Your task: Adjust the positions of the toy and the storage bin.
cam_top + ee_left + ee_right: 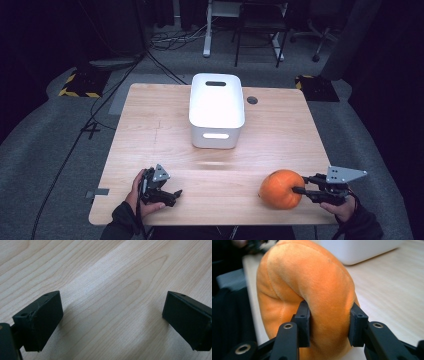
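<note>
A dim room with grey carpet, cables and chair legs lies behind a light wooden table (150, 130). On the table, toward its far middle, stands a white bin (216, 110) with slot handles, the landmark here. Nearer the person than the bin and off to its right, close to the table's near edge, sits an orange plush pumpkin (280, 188). The right gripper (301, 186) is closed on the pumpkin's right side, its jaws pinching a soft ridge of the fabric. Nearer than the bin and to its left, the left gripper (172, 195) rests low over bare wood, jaws spread wide and holding nothing.
</note>
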The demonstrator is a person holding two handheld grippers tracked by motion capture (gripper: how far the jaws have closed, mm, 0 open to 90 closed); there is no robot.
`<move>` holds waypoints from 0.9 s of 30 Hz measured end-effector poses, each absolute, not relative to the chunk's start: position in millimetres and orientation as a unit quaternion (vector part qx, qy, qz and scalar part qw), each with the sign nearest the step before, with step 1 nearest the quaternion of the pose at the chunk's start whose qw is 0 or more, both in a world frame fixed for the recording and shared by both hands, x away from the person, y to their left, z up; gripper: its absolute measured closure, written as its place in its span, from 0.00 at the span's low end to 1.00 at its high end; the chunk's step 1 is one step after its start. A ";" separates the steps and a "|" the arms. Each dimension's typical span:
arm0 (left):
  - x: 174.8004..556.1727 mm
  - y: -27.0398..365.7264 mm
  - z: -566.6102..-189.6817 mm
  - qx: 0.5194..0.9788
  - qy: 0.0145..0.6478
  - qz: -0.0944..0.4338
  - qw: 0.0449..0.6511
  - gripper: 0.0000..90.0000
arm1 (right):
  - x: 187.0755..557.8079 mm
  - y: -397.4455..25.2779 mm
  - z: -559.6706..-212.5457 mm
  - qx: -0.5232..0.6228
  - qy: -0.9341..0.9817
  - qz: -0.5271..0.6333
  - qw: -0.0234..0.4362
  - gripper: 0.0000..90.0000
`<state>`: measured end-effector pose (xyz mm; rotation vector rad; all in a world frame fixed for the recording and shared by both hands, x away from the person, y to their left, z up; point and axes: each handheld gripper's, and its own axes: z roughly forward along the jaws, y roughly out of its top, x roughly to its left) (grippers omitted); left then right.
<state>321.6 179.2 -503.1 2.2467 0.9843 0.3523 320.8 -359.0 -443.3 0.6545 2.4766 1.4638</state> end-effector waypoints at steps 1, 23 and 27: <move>321.5 179.0 -503.4 0.857 0.377 0.131 0.326 0.04 | 324.6 -357.9 -443.5 0.230 0.830 0.497 0.104 0.68; 322.6 179.1 -503.3 0.858 0.375 0.132 0.325 0.03 | 387.1 -335.5 -444.6 0.349 0.779 0.481 0.202 0.48; 322.7 179.3 -503.1 0.858 0.374 0.135 0.325 0.03 | 387.2 -340.5 -445.7 0.346 0.783 0.480 0.190 0.36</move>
